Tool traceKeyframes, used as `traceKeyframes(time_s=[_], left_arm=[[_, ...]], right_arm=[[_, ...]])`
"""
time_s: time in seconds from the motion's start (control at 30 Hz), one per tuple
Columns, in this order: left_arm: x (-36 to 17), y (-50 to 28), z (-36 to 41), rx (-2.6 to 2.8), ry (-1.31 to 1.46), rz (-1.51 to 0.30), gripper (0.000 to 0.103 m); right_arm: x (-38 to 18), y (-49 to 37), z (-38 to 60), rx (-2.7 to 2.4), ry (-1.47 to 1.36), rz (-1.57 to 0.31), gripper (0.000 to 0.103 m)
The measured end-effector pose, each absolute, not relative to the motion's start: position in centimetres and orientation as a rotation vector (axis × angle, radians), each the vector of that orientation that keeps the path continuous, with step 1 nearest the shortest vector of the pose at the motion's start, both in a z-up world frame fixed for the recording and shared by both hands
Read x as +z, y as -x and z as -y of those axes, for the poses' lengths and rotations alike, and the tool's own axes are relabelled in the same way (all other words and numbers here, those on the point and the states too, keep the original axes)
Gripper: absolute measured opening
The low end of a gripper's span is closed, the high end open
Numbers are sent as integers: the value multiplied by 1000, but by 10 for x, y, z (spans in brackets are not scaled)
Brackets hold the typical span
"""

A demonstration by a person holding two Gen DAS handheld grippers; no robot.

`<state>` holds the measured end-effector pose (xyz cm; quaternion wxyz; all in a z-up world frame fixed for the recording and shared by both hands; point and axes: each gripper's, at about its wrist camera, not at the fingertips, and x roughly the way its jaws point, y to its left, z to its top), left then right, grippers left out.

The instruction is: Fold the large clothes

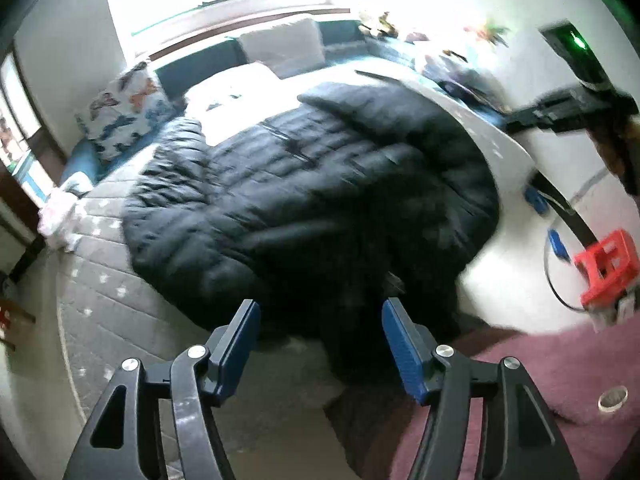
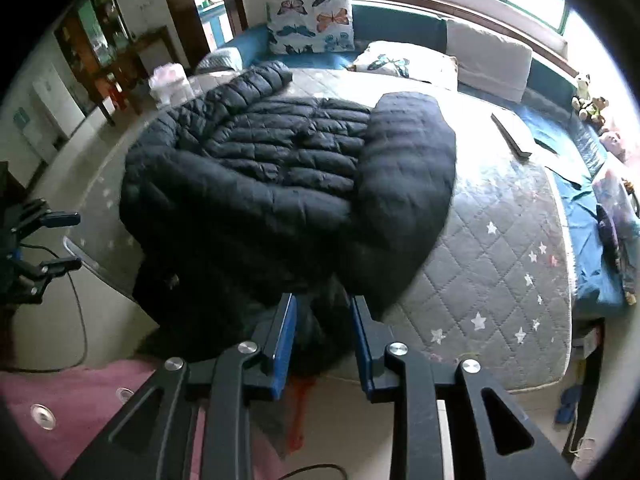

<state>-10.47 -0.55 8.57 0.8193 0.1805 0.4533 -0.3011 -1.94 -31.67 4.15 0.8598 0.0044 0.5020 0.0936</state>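
A black quilted puffer jacket point(image 1: 320, 168) point(image 2: 260, 168) lies spread on the grey star-patterned mattress point(image 1: 100, 288) point(image 2: 500, 264), its lower part hanging over the near edge. One sleeve point(image 2: 404, 184) is folded in across the body on the right. My left gripper point(image 1: 320, 304) hovers open over the near hem with nothing between its blue pads point(image 1: 244, 344). In the right wrist view it shows again as the left gripper point(image 2: 52, 240) at the left edge. My right gripper point(image 2: 323, 299) stands open with a narrow gap just above the hanging hem; dark fabric shows behind the gap, not pinched.
A butterfly pillow point(image 2: 312, 20) and white cushions point(image 2: 488, 60) line the far side under the window. Soft toys point(image 2: 592, 104) and clothes lie on the blue sheet at the right. A red stool point(image 1: 608, 268) stands on the floor. A pink sleeve point(image 2: 60, 392) is at the bottom left.
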Motion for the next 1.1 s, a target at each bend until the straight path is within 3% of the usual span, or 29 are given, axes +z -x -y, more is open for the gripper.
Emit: traceKeyframes(time_s=[0.17, 0.57, 0.9, 0.97, 1.03, 1.1], left_arm=[[81, -1, -27, -503, -280, -1014, 72], [1, -270, -115, -225, -7, -1212, 72], [-95, -372, -126, -300, 239, -1382, 72], [-99, -374, -127, -316, 267, -1348, 62], [-96, -371, -126, -286, 245, -1318, 32], [-87, -360, -128, -250, 228, -1283, 18]], right_arm=[[23, -25, 298, 233, 49, -1024, 46], [-75, -169, 302, 216, 23, -1244, 46], [-104, -182, 351, 43, 42, -1306, 46], [-102, -174, 361, -20, 81, -1284, 46], [-104, -163, 376, -134, 156, -1270, 46], [-111, -153, 393, -195, 169, -1288, 46]])
